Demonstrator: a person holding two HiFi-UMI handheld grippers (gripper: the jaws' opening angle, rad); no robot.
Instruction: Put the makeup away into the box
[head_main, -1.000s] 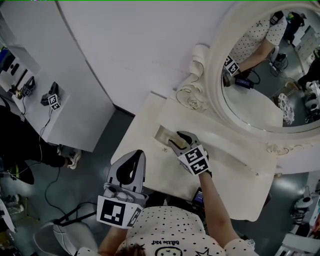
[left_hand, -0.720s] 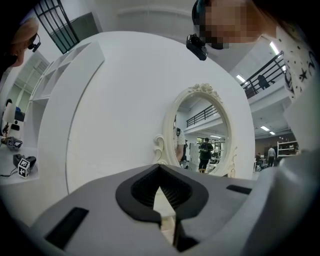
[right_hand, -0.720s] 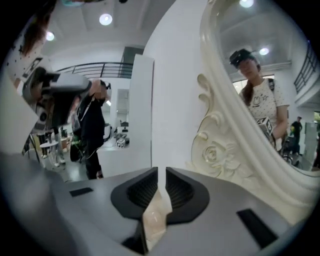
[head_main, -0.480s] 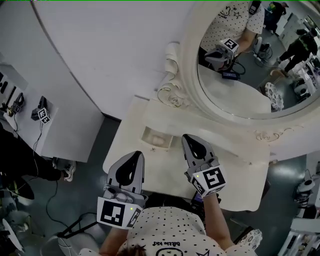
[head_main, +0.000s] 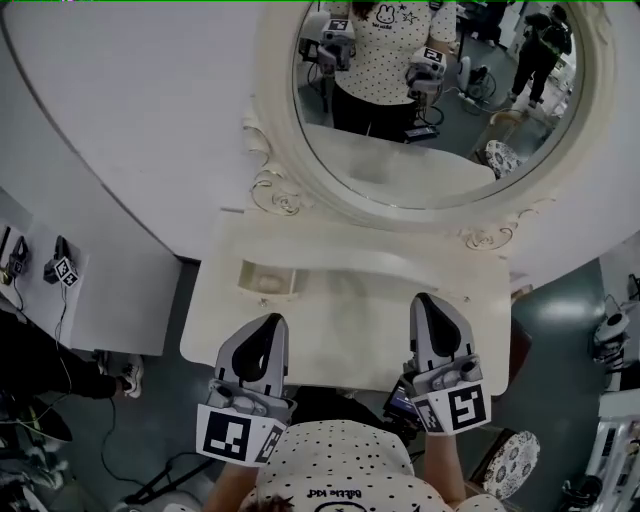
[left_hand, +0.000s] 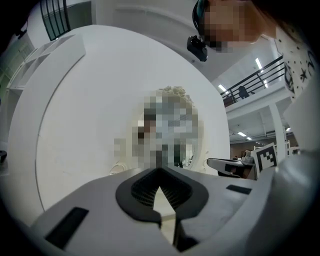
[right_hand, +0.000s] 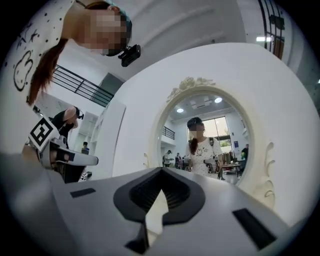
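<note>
Empty and pressed together: left hand-held gripper (head_main: 270, 322) and right hand-held gripper (head_main: 428, 300)
A careless forward swing could knock the small box (head_main: 264, 281) along the surface (head_main: 350, 325)

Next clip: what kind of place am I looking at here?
Probably a staged dressing-table corner in a big indoor hall: a cream carved vanity table, an ornate oval mirror, and a plain white curved backdrop wall.
</note>
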